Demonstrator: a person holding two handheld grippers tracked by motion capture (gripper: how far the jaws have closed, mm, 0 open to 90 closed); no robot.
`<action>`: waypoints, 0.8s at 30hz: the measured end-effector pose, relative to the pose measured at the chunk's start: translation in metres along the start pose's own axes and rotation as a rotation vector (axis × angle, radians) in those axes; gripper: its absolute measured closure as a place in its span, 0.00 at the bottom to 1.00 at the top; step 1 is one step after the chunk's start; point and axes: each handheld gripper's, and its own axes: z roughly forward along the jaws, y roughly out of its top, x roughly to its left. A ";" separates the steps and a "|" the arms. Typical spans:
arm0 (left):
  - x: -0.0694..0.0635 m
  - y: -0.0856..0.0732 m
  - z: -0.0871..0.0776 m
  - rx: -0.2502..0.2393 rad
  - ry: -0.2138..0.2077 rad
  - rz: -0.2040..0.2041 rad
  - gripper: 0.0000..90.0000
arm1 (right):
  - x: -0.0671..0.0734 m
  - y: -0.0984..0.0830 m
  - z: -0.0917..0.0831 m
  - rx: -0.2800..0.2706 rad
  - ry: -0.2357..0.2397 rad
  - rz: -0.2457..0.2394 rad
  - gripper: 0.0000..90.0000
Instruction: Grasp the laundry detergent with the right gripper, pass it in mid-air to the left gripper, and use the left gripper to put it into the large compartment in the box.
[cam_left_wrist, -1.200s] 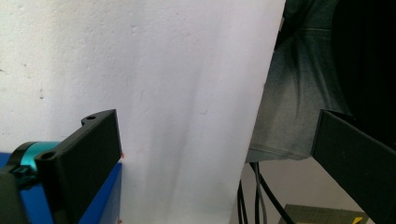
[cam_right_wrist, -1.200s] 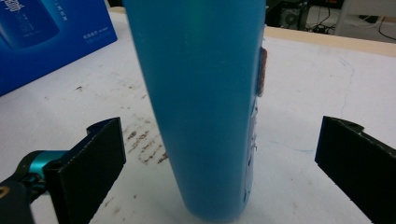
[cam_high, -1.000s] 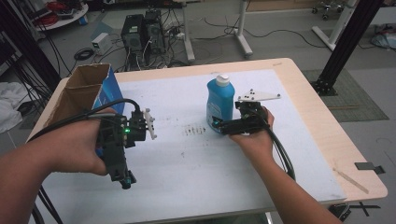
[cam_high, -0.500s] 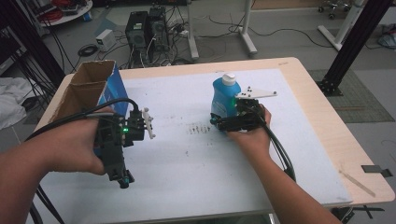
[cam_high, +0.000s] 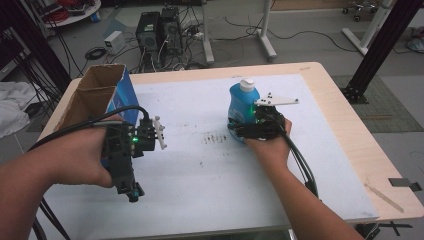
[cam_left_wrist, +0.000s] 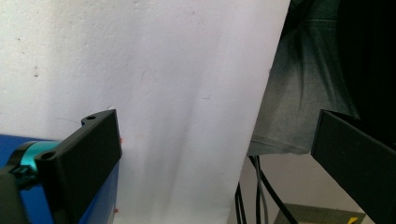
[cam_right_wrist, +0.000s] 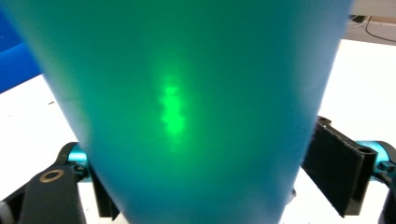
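A blue bottle with a white cap stands right of the middle of the white mat. My right gripper is shut on its lower body, one jaw on each side. In the right gripper view the blue bottle looms between the jaws with a green light spot on it, and the right pad lies against its edge. My left gripper is held over the mat's left side, pointing back toward the person. Its jaws stand wide open with nothing between them around the left gripper midpoint.
An open cardboard box with a blue side stands at the back left, close to the left hand; its blue side lies under the left jaw. Dark smudges mark the mat's middle. Bare wood borders the mat on the right.
The right gripper and the bottle sit slightly farther right than a second ago. The left gripper holds about the same place, still open.
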 end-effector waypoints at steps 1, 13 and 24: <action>0.000 0.000 0.000 0.000 -0.001 0.001 0.02 | 0.000 0.000 0.000 -0.002 0.009 0.001 0.25; 0.002 0.003 0.001 -0.001 -0.002 0.001 0.02 | 0.000 0.001 -0.001 -0.018 0.013 -0.011 0.29; 0.003 0.002 0.002 0.000 -0.001 -0.002 0.02 | 0.001 0.000 0.000 -0.019 0.016 -0.014 0.34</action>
